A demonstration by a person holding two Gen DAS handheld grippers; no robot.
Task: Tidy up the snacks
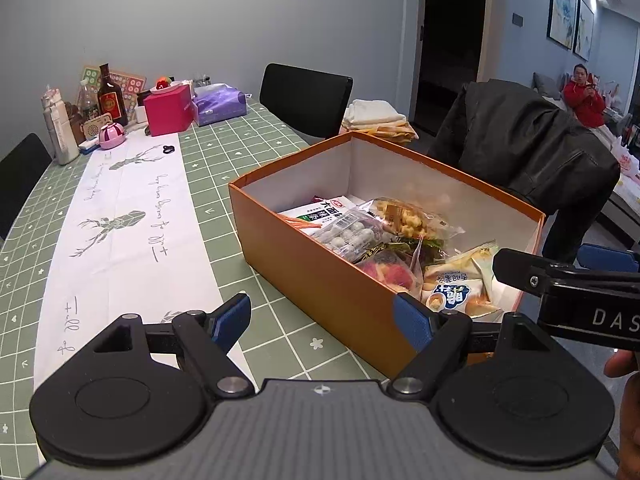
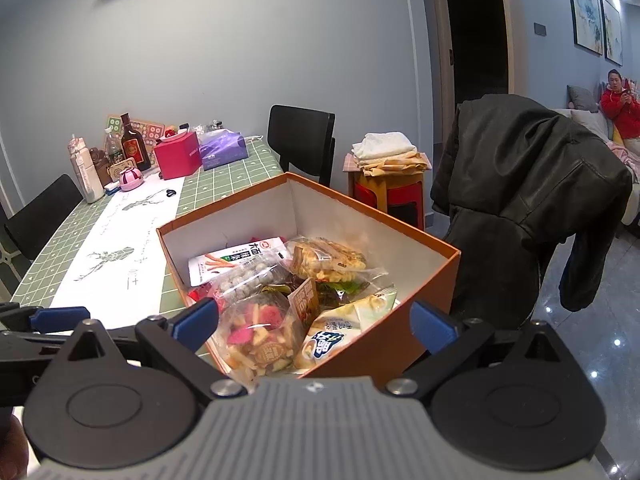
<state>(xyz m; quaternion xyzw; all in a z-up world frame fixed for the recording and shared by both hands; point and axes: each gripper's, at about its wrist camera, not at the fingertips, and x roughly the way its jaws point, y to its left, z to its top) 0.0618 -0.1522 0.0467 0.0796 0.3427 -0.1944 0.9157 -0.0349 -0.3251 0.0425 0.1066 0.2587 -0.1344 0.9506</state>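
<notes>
Left claw (image 1: 324,320): blue fingers spread wide, gripping nothing, low at the box's near corner.
Right claw (image 2: 316,320): fingers apart, empty, above the box's near end.
Orange box (image 1: 316,276): on the green checked table (image 1: 224,152), open-topped.
Snack packets (image 2: 280,292): piled inside the box.
Black jacket (image 2: 532,184): over a chair at 2 o'clock.

Orange box (image 1: 320,276), green grid tablecloth (image 1: 248,148), pink carton (image 1: 170,114).

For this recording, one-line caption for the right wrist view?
Open right gripper hovers over the orange cardboard box filled with snack packets on the green checked table.
</notes>
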